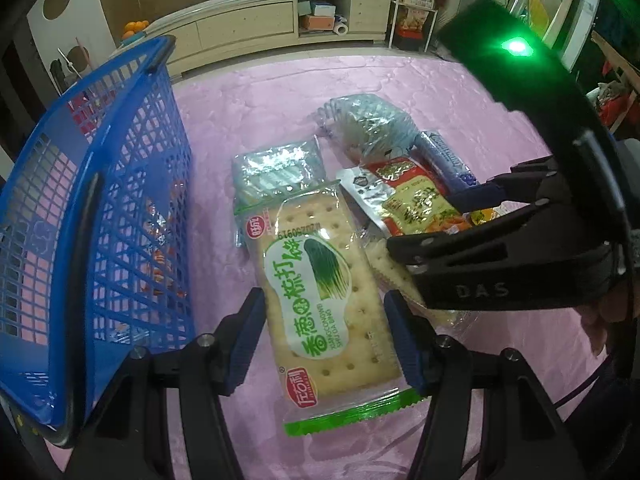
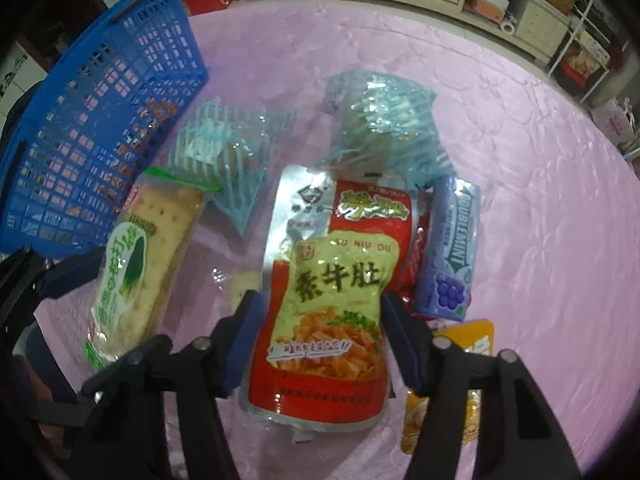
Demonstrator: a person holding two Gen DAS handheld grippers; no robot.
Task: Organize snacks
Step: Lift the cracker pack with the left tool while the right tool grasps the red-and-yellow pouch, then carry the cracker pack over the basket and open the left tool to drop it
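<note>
My left gripper [image 1: 324,332] is open, its fingers on either side of a green cracker packet [image 1: 324,300] lying on the pink cloth. My right gripper [image 2: 320,336] is open around a red and yellow snack pouch [image 2: 332,292]; it also shows in the left wrist view [image 1: 464,220] over that pouch [image 1: 416,200]. The cracker packet also shows in the right wrist view [image 2: 136,268]. A blue mesh basket [image 1: 100,208] stands to the left, with some wrapped snacks inside; it also shows in the right wrist view [image 2: 100,120].
Two clear blue-striped packets [image 2: 380,120] [image 2: 224,152], a purple gum pack [image 2: 452,256] and an orange packet [image 2: 468,380] lie around the pouch. A second cracker packet [image 1: 396,276] lies under the right gripper. A white cabinet [image 1: 260,24] stands beyond the table.
</note>
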